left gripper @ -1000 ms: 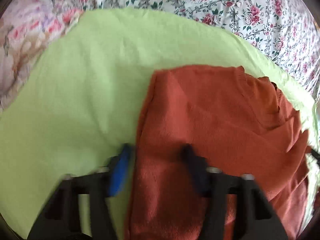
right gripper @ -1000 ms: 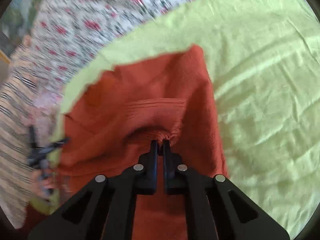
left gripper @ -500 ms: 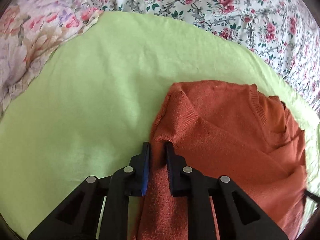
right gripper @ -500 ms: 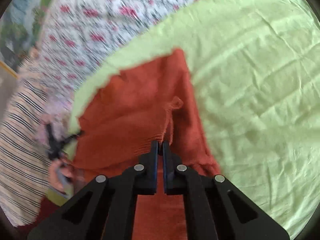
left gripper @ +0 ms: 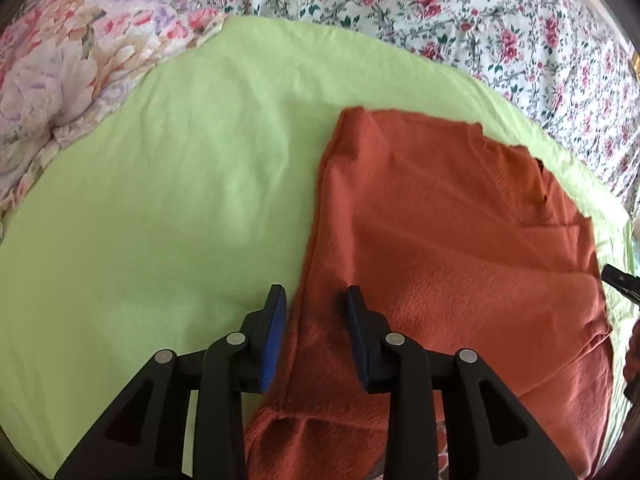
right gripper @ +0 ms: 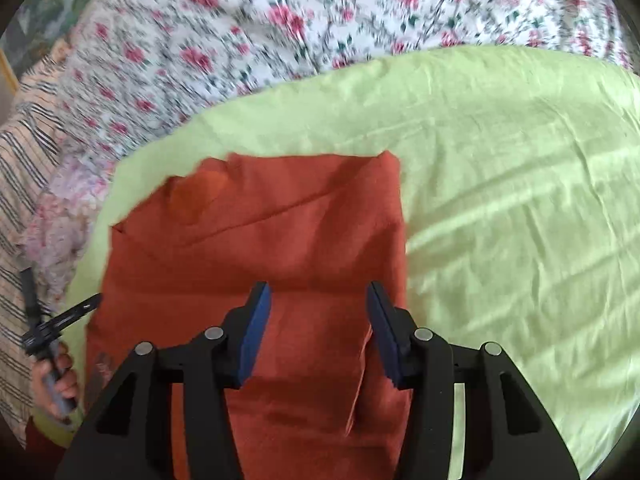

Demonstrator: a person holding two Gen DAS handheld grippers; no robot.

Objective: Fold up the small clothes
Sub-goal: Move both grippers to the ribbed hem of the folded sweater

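Observation:
A rust-orange knit sweater (left gripper: 448, 248) lies folded on a light green cloth (left gripper: 168, 200). In the left wrist view my left gripper (left gripper: 316, 300) is open, its jaws astride the sweater's left edge, holding nothing. In the right wrist view the sweater (right gripper: 280, 232) lies flat on the green cloth (right gripper: 500, 200), and my right gripper (right gripper: 318, 300) is open above its near part, holding nothing. A folded flap of the sweater lies under the right finger.
A floral bedspread (left gripper: 460, 12) surrounds the green cloth. A pastel flowered pillow (left gripper: 60, 64) lies at the far left. The other gripper's tip (left gripper: 620, 280) shows at the right edge. A hand holding a gripper (right gripper: 56, 332) and striped fabric (right gripper: 24, 184) are at the left.
Both grippers have opened. The right one let go of the sweater fold it was pinching, and the fold now lies flat. The left one released the sweater's edge.

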